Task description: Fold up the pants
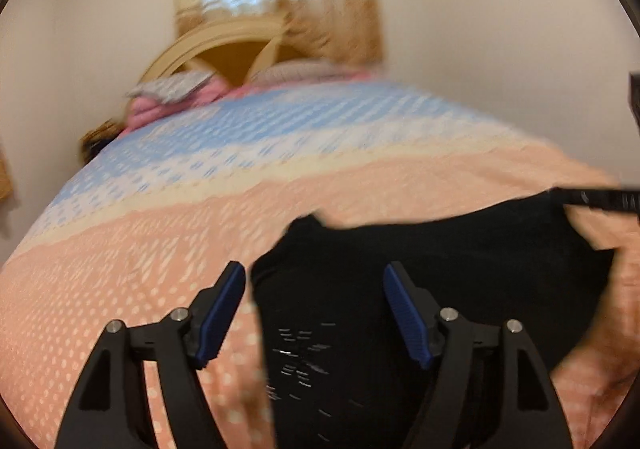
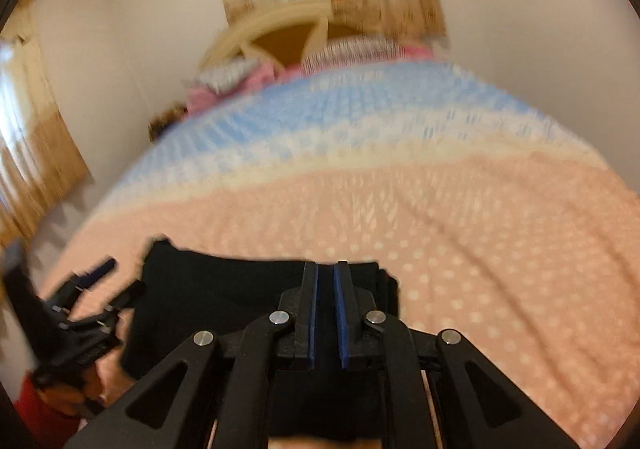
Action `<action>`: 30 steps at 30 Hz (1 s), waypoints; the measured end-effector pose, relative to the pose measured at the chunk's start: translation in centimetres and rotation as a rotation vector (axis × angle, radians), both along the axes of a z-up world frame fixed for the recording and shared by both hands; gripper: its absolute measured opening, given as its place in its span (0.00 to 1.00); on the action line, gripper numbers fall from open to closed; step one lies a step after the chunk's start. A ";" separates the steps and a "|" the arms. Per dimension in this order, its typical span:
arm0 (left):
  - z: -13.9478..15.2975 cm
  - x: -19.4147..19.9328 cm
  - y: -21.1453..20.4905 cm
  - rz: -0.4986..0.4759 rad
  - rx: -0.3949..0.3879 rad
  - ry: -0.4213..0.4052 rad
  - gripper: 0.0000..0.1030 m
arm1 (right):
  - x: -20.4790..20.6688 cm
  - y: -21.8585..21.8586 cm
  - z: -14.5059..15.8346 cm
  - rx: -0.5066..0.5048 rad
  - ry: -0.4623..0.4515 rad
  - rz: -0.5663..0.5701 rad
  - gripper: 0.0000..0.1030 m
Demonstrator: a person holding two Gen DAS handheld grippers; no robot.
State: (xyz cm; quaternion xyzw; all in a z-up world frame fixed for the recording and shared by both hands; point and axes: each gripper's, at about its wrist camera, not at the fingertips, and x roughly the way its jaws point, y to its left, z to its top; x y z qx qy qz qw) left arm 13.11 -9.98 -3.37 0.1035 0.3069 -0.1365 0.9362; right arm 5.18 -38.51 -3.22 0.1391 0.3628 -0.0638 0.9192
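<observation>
Black pants (image 1: pixel 440 269) lie folded into a compact block on the peach end of the bedspread, with small white flecks on the near part. My left gripper (image 1: pixel 315 267) hovers open over the pants' left portion, and nothing is between its blue pads. It shows again at the lower left of the right wrist view as the left gripper (image 2: pixel 120 277). My right gripper (image 2: pixel 326 265) has its pads almost together at the far edge of the pants (image 2: pixel 224 289). From the left wrist view one of its fingers (image 1: pixel 592 197) meets the raised far right corner of the fabric.
The bedspread (image 1: pixel 160 249) is peach near me and blue further off. Pillows (image 1: pixel 172 89) and a curved headboard (image 1: pixel 224 45) stand at the far end under a curtained window. A hand with a red sleeve (image 2: pixel 44 409) holds the left gripper.
</observation>
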 end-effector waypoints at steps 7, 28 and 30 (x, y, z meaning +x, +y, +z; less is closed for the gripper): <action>-3.4 3.1 5.7 0.118 -0.164 0.223 0.97 | 2.6 -2.1 -5.8 0.193 -0.059 -0.052 0.08; -3.7 0.7 6.4 0.085 -0.352 0.364 0.96 | -4.0 -0.5 -5.4 0.362 -0.059 -0.106 0.76; -3.6 0.4 6.3 0.088 -0.348 0.362 0.96 | -4.1 0.5 -5.8 0.396 -0.054 -0.088 0.74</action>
